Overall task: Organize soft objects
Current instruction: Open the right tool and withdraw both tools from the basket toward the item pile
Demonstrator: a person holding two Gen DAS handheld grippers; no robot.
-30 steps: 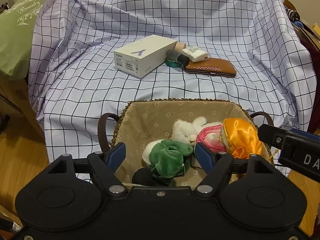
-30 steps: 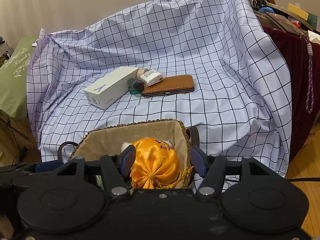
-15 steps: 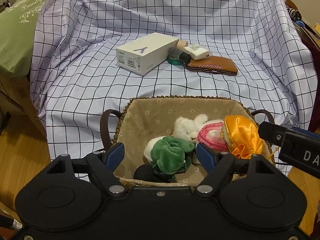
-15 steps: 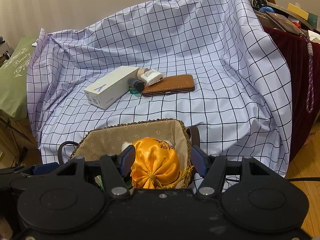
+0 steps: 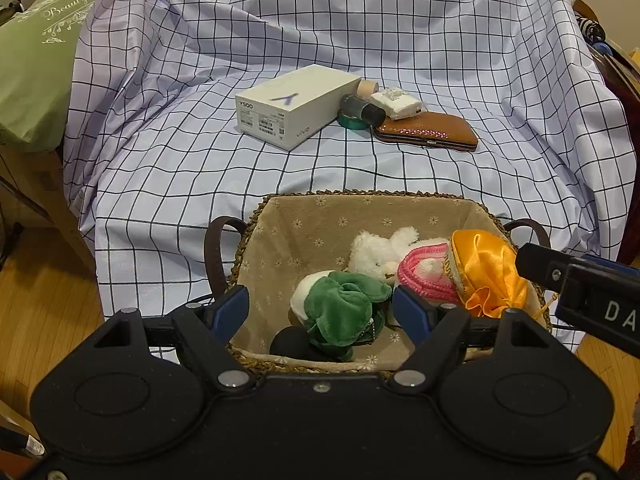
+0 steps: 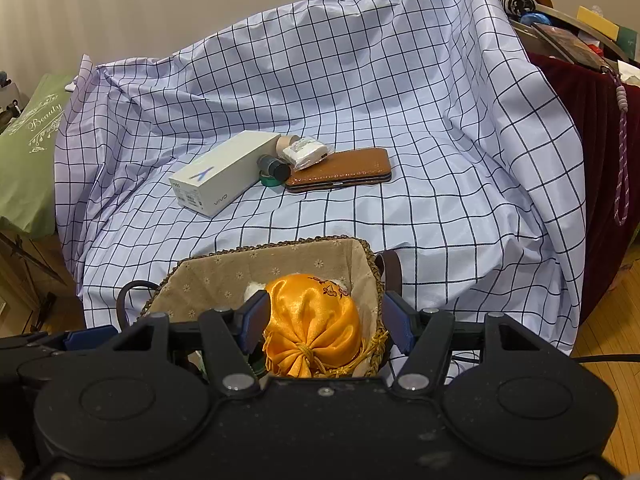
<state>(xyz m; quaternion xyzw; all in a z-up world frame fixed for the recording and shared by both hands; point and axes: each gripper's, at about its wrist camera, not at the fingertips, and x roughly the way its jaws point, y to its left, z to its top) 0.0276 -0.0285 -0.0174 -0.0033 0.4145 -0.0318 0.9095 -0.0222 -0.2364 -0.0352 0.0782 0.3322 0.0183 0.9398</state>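
A woven basket point(image 5: 472, 216) with a beige flowered lining stands at the near edge of the checked cloth point(image 5: 280, 184). In it lie a green plush point(image 5: 340, 304), a white plush point(image 5: 380, 252), a pink knitted piece point(image 5: 424, 276) and an orange satin pouch point(image 5: 480, 276). My left gripper point(image 5: 320, 310) hangs open over the basket's near side, above the green plush and not touching it. My right gripper point(image 6: 326, 320) stands open around the orange pouch point(image 6: 312, 320), which rests in the basket point(image 6: 360, 242). One right finger point(image 5: 536, 264) shows beside the pouch.
Further back on the cloth lie a white phone box point(image 5: 296, 106), a dark small bottle point(image 5: 362, 109), a green tape roll point(image 5: 350, 122), a white packet point(image 5: 396, 102) and a brown wallet point(image 5: 428, 134). A green cushion point(image 5: 32, 72) is at the left, dark red draped furniture point(image 6: 592, 168) at the right.
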